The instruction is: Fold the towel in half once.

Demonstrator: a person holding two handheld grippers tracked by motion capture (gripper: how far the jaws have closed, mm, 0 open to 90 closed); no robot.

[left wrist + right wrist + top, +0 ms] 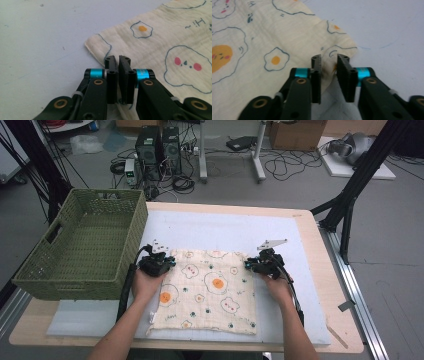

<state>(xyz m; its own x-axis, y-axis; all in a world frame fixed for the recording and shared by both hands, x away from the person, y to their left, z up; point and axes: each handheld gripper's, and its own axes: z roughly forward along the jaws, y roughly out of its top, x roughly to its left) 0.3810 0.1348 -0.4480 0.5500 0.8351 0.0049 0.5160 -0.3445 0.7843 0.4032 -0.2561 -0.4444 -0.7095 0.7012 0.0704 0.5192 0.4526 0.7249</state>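
The cloth (207, 289) is spread flat on the white mat (225, 232), right of the green basket (85, 245). Its far left corner is pinched in the closed left gripper (117, 60); its far right corner is bunched between the nearly closed right gripper (329, 61). The near edge lies toward the person, so a fold would be drawn that way.

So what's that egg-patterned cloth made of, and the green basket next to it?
The cloth looks like soft cotton gauze: matte, cream, with a fine crinkled weave and printed fried eggs. The left tool and right tool each pinch a far corner. The basket seems to be woven plastic or dyed wicker; its regular plaited strands and even green colour leave that open.
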